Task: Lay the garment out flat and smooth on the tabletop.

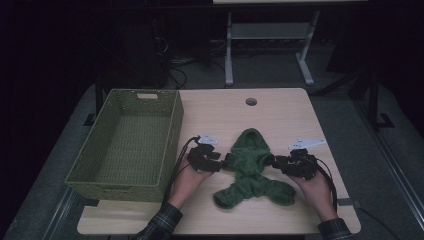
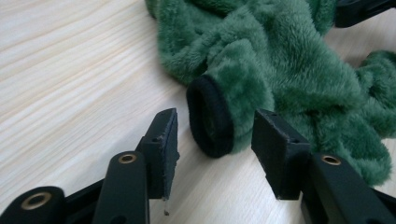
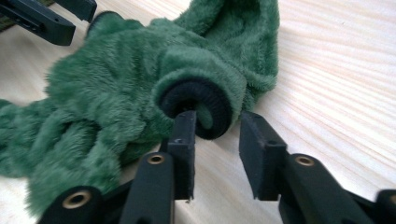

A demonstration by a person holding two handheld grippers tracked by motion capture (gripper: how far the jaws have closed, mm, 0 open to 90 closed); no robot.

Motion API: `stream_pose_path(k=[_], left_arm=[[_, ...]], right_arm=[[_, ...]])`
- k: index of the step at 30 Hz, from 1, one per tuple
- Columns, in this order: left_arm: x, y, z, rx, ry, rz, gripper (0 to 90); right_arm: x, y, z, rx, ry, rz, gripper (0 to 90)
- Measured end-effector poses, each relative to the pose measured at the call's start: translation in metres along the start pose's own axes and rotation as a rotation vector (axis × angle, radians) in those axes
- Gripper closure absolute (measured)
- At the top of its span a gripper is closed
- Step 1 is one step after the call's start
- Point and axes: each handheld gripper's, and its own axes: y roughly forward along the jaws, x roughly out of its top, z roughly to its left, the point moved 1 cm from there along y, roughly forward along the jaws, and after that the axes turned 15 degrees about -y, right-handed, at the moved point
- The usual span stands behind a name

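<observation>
Green fleece hooded garment [image 1: 250,167] lies beside basket [image 1: 127,145] on surface [image 1: 280,110]; left claw [image 2: 215,140] and right claw [image 3: 215,140], both released, flank its 2 sleeve cuffs, regrasp likely next.

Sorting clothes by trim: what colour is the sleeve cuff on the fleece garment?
Black cuff on the green garment, clearest in the left gripper view.
</observation>
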Motion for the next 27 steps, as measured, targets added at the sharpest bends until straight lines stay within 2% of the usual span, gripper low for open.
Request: stream_pose_path(k=[2, 5, 8, 11, 14, 18, 21, 27], left_arm=[[0.001, 0.004, -0.001, -0.019, 0.002, 0.003, 59.1], [0.002, 0.010, -0.003, -0.038, 0.023, 0.017, 76.0], [0.002, 0.011, -0.006, -0.036, 0.040, 0.037, 84.0], [0.003, 0.001, -0.009, -0.034, 0.048, 0.021, 85.7], [0.004, -0.014, -0.010, -0.020, 0.038, -0.020, 86.3], [0.003, -0.025, -0.008, -0.015, 0.021, -0.037, 86.7], [-0.002, -0.025, -0.009, -0.018, 0.015, -0.021, 86.8], [-0.010, -0.013, -0.001, 0.001, -0.002, 0.030, 86.7]], right_arm=[[0.001, 0.005, 0.000, 0.005, 0.003, 0.006, 73.0], [0.002, 0.009, -0.001, 0.008, -0.004, 0.020, 81.2], [0.004, 0.010, -0.002, -0.005, -0.005, 0.019, 84.7], [0.005, 0.002, -0.004, -0.019, -0.005, -0.002, 85.3], [0.005, -0.009, -0.011, -0.043, -0.005, -0.034, 85.8], [0.001, -0.012, -0.024, -0.058, -0.004, -0.028, 86.3], [-0.003, -0.006, -0.034, -0.052, 0.011, -0.001, 86.6], [-0.012, 0.023, -0.048, -0.005, 0.033, 0.076, 86.7]])
